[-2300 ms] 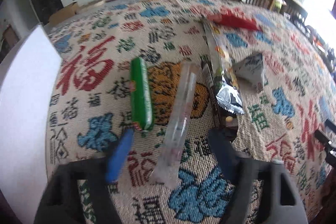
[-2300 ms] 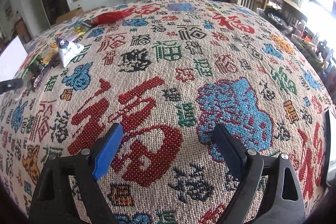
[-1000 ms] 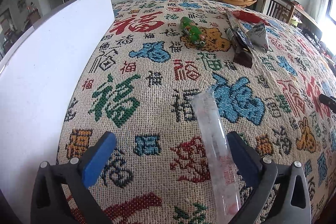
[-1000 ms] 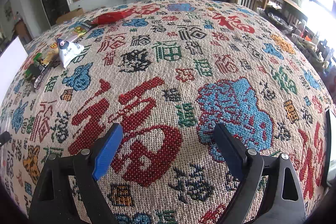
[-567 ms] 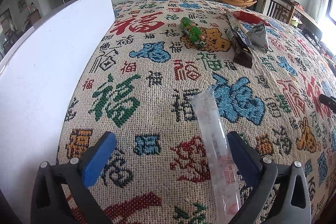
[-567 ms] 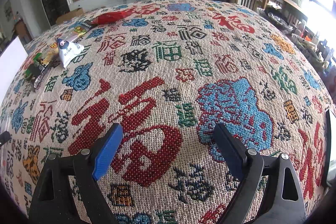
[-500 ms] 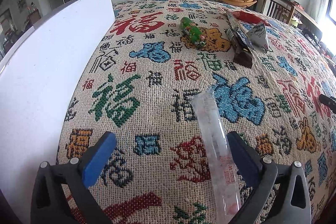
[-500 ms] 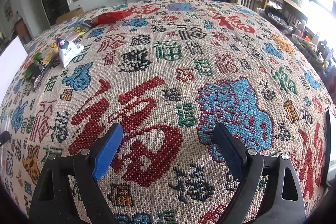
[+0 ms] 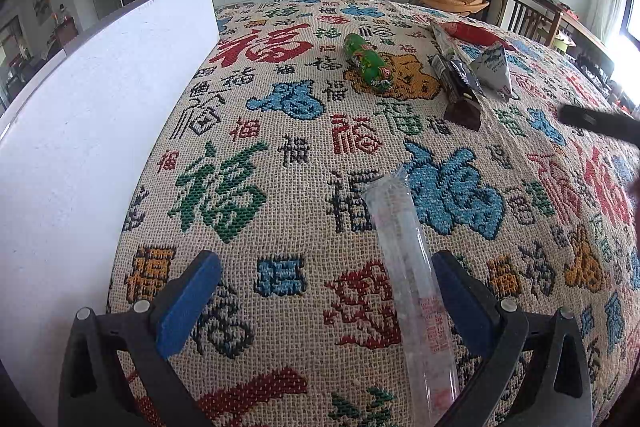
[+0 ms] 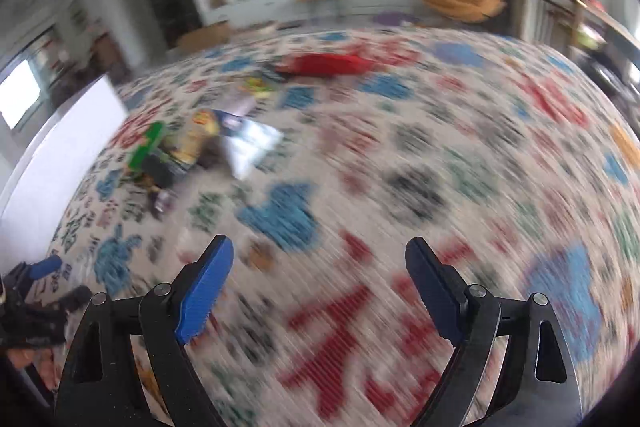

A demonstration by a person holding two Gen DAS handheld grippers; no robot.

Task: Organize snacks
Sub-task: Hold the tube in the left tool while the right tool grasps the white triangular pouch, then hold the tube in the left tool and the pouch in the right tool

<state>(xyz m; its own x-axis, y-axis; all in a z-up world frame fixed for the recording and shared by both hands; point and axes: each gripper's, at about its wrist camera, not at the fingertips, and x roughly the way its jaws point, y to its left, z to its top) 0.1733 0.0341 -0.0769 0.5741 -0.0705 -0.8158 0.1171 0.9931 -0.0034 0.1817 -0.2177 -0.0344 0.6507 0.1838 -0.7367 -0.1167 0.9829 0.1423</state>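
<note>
A long clear plastic snack packet (image 9: 408, 279) lies flat on the patterned cloth, its near end beside the right finger of my open left gripper (image 9: 324, 295); nothing is held. Farther back lie a green packet (image 9: 366, 62), a dark wrapper (image 9: 458, 87), a grey-white triangular pack (image 9: 494, 69) and a red packet (image 9: 472, 33). The right wrist view is motion-blurred: my right gripper (image 10: 318, 279) is open and empty above the cloth, with the green packet (image 10: 146, 147), a shiny pack (image 10: 250, 143) and the red packet (image 10: 326, 63) ahead on the left.
A tall white board or box wall (image 9: 92, 131) stands along the left side of the table. The other gripper's dark tip (image 9: 596, 123) enters at the right edge. Chairs and a TV unit stand beyond the table.
The left gripper and clear packet have stayed still over the last second. The right gripper has swung fast toward the snack group on the left, blurring its view.
</note>
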